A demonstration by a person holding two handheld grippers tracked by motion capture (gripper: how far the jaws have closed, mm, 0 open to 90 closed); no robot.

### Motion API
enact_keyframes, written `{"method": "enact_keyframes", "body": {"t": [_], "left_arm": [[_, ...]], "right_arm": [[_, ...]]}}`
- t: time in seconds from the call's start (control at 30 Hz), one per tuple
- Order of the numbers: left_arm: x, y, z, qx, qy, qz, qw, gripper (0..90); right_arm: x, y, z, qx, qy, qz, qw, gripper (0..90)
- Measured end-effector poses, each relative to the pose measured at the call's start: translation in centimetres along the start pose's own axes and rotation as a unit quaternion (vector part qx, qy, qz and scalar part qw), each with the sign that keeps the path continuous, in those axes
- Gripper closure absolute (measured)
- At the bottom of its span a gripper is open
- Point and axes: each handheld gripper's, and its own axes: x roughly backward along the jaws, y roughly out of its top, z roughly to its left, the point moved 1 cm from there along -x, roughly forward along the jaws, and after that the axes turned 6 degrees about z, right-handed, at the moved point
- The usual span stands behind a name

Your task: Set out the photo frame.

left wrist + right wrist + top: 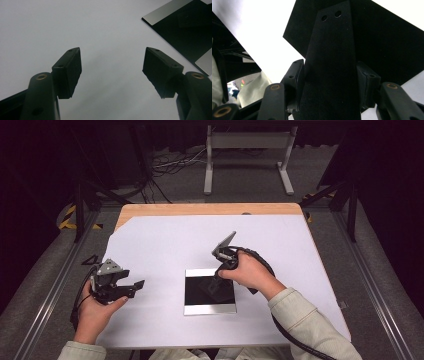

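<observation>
R gripper [329,82] is closed on a black tapered piece [332,62] with two holes near its tip, held over the black square plate [200,292]; the pads are seen pressed against both sides. L gripper [112,72] is held open w/ nothing between the pads, well left of the plate, above the white sheet [165,245].

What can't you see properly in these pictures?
- The black tapered piece with two holes clamped in the right gripper: its lower end runs off the bottom edge of the right gripper view.
- In the high view, the person's right hand covers that piece.
- The square black panel with silver strips: cut off by the left gripper view's right edge.
</observation>
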Motion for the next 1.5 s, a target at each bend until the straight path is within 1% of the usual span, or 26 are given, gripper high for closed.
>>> {"method": "enact_keyframes", "body": {"t": [0.13,0.23,0.33,0.43,0.5,0.53,0.57,0.6,0.63,0.67,0.7,0.73,0.77,0.87,0.97,1.03,1.07,1.1,1.13,1.2,1.23,1.27,1.3,1.33,1.4,1.5], "left_arm": [[-0.1,0.0,0.0,0.001,0.0,-0.001,1.0,31.9],[-0.1,0.0,0.0,-0.001,0.0,0.0,1.0,31.9],[-0.2,0.0,-0.1,0.0,0.0,0.001,1.0,31.9],[-0.2,0.0,-0.1,-0.003,-0.002,0.003,1.0,31.9],[-0.2,0.0,-0.1,-0.001,-0.002,0.002,1.0,31.9],[-0.3,0.0,-0.1,-0.002,-0.001,0.002,1.0,31.9],[-0.3,0.0,-0.1,-0.002,-0.001,0.001,1.0,31.9],[-0.3,0.1,-0.1,-0.002,0.0,0.001,1.0,31.9],[-0.3,0.1,-0.1,-0.003,0.0,0.002,1.0,31.9],[-0.3,0.1,-0.1,-0.004,0.0,0.002,1.0,31.9],[-0.3,0.1,-0.1,-0.003,0.0,0.002,1.0,31.9],[-0.3,0.1,-0.1,-0.003,0.0,0.002,1.0,31.9],[-0.3,0.1,-0.1,-0.005,0.0,0.002,1.0,31.9],[-0.3,0.1,-0.1,-0.004,0.0,0.002,1.0,31.9],[-0.3,0.1,-0.2,-0.003,-0.001,0.002,1.0,31.9],[-0.4,0.1,-0.2,-0.005,-0.001,0.002,1.0,31.9],[-0.4,0.2,-0.3,-0.006,-0.002,0.005,1.0,31.9],[-0.5,0.2,-0.3,-0.008,0.0,0.005,1.0,31.9],[-0.5,0.2,-0.4,-0.009,-0.001,0.005,0.9999,31.9],[-0.5,0.2,-0.4,-0.008,-0.001,0.004,1.0,31.8],[-0.4,0.2,-0.3,-0.006,-0.002,0.005,1.0,31.8],[-0.4,0.2,-0.3,-0.006,-0.002,0.005,1.0,31.9],[-0.4,0.2,-0.3,-0.005,0.0,0.003,1.0,31.9],[-0.4,0.2,-0.2,-0.006,0.0,0.002,1.0,31.8],[-0.4,0.2,-0.3,-0.004,-0.001,0.002,1.0,31.9],[-0.5,0.2,-0.3,-0.006,-0.003,0.005,1.0,31.9]], "right_arm": [[0.2,0.0,0.1,-0.006,-0.002,-0.002,1.0,50.1],[0.3,-0.1,0.0,-0.015,0.006,-0.006,0.9998,53.0],[0.5,-0.2,-0.1,-0.019,0.012,-0.009,0.9997,56.2],[0.8,-0.3,0.1,-0.015,0.01,-0.01,0.9998,59.0],[0.9,-0.4,0.2,-0.013,0.011,-0.014,0.9998,60.4],[1.2,-0.5,0.4,-0.007,0.015,-0.019,0.9997,64.0],[1.2,-0.5,0.4,-0.007,0.015,-0.019,0.9997,64.0],[1.5,-0.7,0.4,0.005,0.023,-0.023,0.9995,67.1],[1.7,-0.7,0.4,0.007,0.03,-0.023,0.9993,68.6],[1.7,-0.7,0.4,0.007,0.03,-0.023,0.9993,68.6],[1.9,-0.9,0.4,0.017,0.037,-0.027,0.9988,71.0],[1.9,-0.9,0.4,0.017,0.037,-0.027,0.9988,71.0],[2.0,-0.9,0.5,0.024,0.041,-0.029,0.9984,72.1],[2.4,-1.1,0.9,0.034,0.053,-0.039,0.9972,76.4],[2.8,-1.4,1.5,0.046,0.075,-0.05,0.9949,81.4],[3.1,-1.5,1.9,0.064,0.09,-0.055,0.9923,84.5],[3.2,-1.6,2.0,0.068,0.097,-0.059,0.9912,85.8],[3.3,-1.7,2.3,0.078,0.102,-0.065,0.9895,86.9],[3.4,-1.8,2.5,0.086,0.102,-0.07,0.9886,87.4],[3.7,-2.0,3.1,0.099,0.095,-0.081,0.9873,87.7],[3.8,-2.1,3.4,0.103,0.09,-0.085,0.9869,87.8],[3.8,-2.1,3.4,0.103,0.09,-0.085,0.9869,87.8],[3.9,-2.3,3.6,0.114,0.084,-0.092,0.9856,87.9],[4.0,-2.4,3.8,0.121,0.079,-0.1,0.9845,87.9],[4.2,-2.5,3.7,0.138,0.068,-0.115,0.9813,87.9],[4.5,-2.6,3.6,0.148,0.054,-0.139,0.9776,87.9]]}}
